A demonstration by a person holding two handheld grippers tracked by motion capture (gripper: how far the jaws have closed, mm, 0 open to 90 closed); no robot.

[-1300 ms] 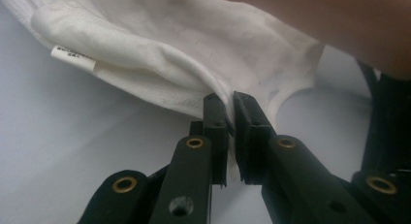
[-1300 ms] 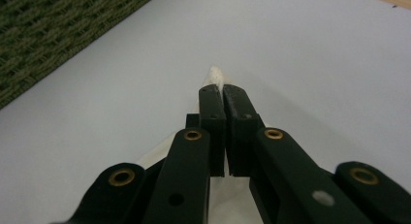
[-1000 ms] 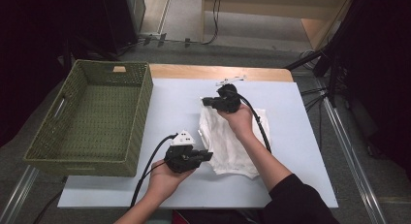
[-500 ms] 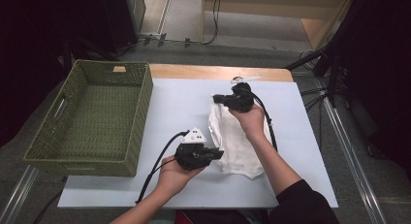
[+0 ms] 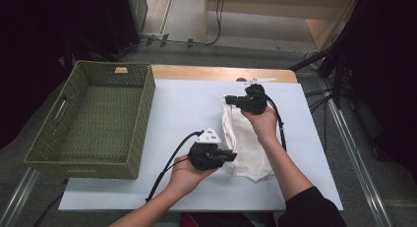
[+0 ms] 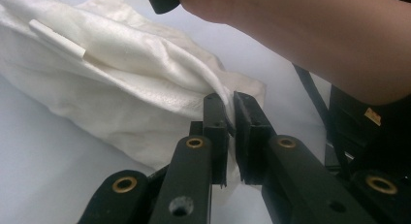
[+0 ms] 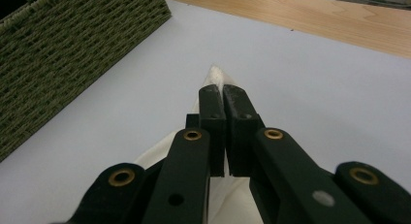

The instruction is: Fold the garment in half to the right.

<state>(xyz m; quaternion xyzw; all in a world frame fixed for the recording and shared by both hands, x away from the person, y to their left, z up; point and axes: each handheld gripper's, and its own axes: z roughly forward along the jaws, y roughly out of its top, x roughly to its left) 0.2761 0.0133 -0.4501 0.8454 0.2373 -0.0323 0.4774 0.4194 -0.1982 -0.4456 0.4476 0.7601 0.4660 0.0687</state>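
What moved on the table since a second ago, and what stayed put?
Both grippers slid to the right, dragging the white cloth with them. The left gripper is clamped on the cloth's near edge, the right gripper on its far corner, as before, and the cloth now looks narrower. The green basket and the white table cover stayed put.

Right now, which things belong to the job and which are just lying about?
In the job:
- white cloth, pinched at both ends
- left gripper, shut on its near edge
- right gripper, shut on its far corner

Lying about:
- green basket, apart from the cloth
- small white object at the table's far edge; too small to identify
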